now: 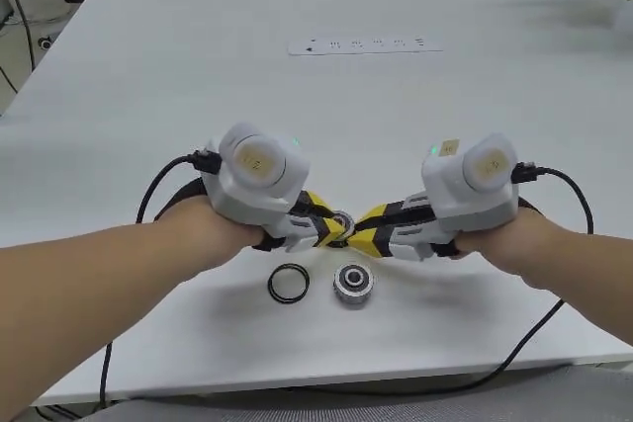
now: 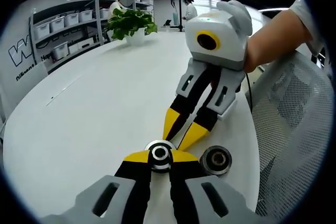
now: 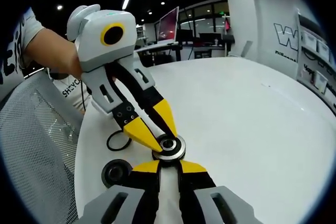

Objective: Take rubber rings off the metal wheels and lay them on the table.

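Metal wheel (image 1: 339,225) sits between both grippers over the table (image 1: 198,66). Left gripper (image 2: 160,156) clamps it; right gripper (image 3: 169,165) is narrow, tips at its rim, grip cannot be told. Second wheel (image 1: 353,282) lies at its 6 o'clock, loose rubber ring (image 1: 288,284) at 7 o'clock.

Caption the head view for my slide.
Left tool and right tool meet at a metal wheel, with a loose rubber ring and a second wheel on the white table nearby.
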Motion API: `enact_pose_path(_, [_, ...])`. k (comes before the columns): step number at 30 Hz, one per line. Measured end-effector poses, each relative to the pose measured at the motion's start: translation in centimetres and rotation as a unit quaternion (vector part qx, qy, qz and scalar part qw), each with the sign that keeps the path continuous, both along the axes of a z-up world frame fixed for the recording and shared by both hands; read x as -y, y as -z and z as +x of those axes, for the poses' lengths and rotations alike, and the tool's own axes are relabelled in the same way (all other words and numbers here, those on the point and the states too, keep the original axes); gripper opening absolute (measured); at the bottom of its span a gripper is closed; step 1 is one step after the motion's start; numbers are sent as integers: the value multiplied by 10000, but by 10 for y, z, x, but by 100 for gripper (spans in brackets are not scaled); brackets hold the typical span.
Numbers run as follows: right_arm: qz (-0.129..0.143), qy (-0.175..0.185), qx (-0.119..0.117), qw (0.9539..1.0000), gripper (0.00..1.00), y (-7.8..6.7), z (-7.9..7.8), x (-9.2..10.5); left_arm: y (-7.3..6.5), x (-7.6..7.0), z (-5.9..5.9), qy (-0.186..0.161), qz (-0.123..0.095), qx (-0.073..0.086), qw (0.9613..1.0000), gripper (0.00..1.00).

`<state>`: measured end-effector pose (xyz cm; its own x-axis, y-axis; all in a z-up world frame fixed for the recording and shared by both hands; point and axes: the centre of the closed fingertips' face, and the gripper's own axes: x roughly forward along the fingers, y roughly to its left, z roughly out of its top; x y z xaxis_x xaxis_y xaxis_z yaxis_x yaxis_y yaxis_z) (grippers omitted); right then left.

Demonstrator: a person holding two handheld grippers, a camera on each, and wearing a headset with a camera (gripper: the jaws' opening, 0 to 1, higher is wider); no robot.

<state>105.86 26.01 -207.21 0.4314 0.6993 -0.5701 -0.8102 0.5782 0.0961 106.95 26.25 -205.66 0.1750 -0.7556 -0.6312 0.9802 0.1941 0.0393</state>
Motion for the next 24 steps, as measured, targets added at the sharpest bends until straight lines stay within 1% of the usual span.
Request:
enact_pose_path(3, [24, 13, -27, 10000, 9, 0, 0, 1, -1, 0, -1, -8, -7, -4, 10000, 8])
enact_pose_path(10, [103, 53, -160, 9998, 1, 0, -1, 2, -3, 1, -3, -20, -9, 3, 10000, 8])
enact_pose_path(13, [150, 102, -233, 9996, 0, 0, 0, 3, -3, 1, -3, -11, -4, 13, 10000, 8])
enact_pose_path(20, [415, 385, -579, 9967, 0, 0, 1, 6, -4, 1, -3, -7, -2, 46, 10000, 8])
enact_pose_path(24, [479, 457, -655, 9957, 0, -1, -1, 5, -3, 1, -2, -16, -2, 49, 10000, 8])
